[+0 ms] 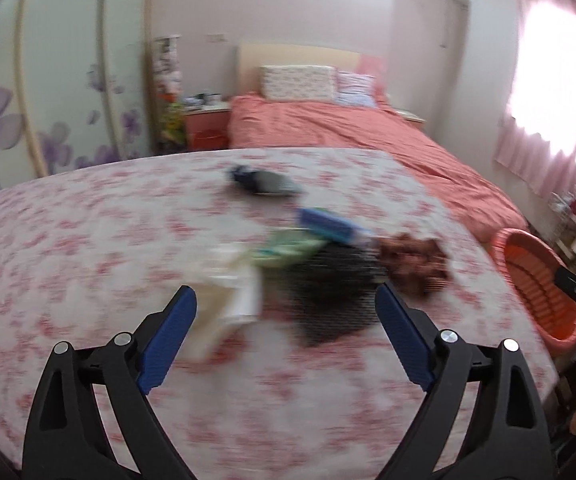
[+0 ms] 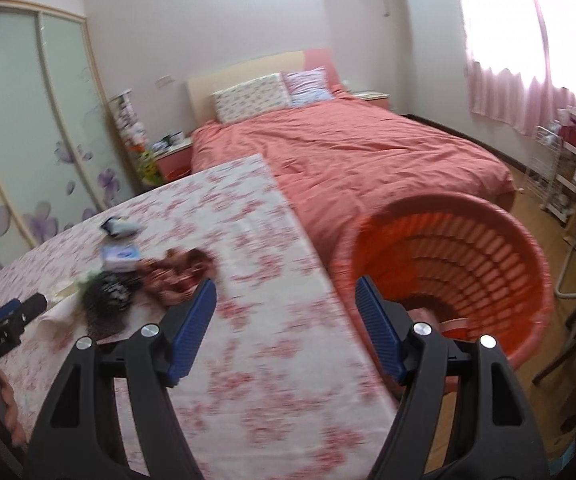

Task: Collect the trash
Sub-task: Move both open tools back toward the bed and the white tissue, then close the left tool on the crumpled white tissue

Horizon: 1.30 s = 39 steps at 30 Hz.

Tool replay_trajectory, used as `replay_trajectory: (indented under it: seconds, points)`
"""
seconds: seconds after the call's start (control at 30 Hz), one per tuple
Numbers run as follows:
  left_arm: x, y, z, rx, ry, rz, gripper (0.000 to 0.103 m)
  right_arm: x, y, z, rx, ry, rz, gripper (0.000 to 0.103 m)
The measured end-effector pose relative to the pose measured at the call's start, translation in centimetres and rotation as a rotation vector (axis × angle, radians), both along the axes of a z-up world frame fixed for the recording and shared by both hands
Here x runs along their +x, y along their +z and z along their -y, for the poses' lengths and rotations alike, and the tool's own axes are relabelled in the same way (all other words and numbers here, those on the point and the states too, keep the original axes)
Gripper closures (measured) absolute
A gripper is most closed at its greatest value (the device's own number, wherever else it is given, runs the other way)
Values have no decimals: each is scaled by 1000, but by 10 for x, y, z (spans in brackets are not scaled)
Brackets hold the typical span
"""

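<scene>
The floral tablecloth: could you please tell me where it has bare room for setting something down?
Free: the floral tablecloth's near stretch and its left side. Crowded: the middle, around the black mesh piece, brown crumpled wrapper and blue packet.

A bed (image 2: 347, 160) covered in a coral quilt was seen at twelve o'clock in the right wrist view, with two patterned pillows (image 2: 252, 98) laid against a pale headboard (image 2: 244, 68). A pink nightstand (image 1: 206, 126) stood at the bed's nine o'clock side. Wardrobe doors (image 1: 60, 80) printed with purple flowers were seen at ten o'clock, and pink curtains (image 2: 523, 60) at two o'clock. A white wire rack (image 2: 559, 168) was placed at three o'clock.
</scene>
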<state>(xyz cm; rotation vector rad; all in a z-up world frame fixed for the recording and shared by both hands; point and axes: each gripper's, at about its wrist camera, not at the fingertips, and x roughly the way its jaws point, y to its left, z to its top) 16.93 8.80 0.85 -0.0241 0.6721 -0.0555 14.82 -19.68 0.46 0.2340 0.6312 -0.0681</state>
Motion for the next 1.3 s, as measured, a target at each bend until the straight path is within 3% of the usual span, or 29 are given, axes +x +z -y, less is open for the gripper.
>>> replay_trajectory:
  seconds: [0.1, 0.23, 0.4, 0.63, 0.8, 0.9, 1.3]
  points:
    - [11, -5, -25, -11, 52, -11, 13, 5, -2, -18, -6, 33, -10, 32]
    - [21, -15, -33, -11, 44, -40, 13, 13, -3, -36, -15, 63, -27, 32]
    - [29, -32, -34, 42, 40, -71, 11, 18, -8, -48, -24, 78, -49, 32]
    - [50, -48, -45, -1, 57, -116, 12, 25, -14, -54, -25, 87, -73, 32]
    - [59, -54, -53, -45, 37, -143, 33, 30, -18, -58, -30, 94, -85, 32]
    - [61, -55, -56, -67, 31, -144, 39, 33, -21, -59, -29, 94, -93, 32]
    - [59, -47, -68, -78, 69, -110, 45, 51, -28, -63, -38, 94, -103, 33]
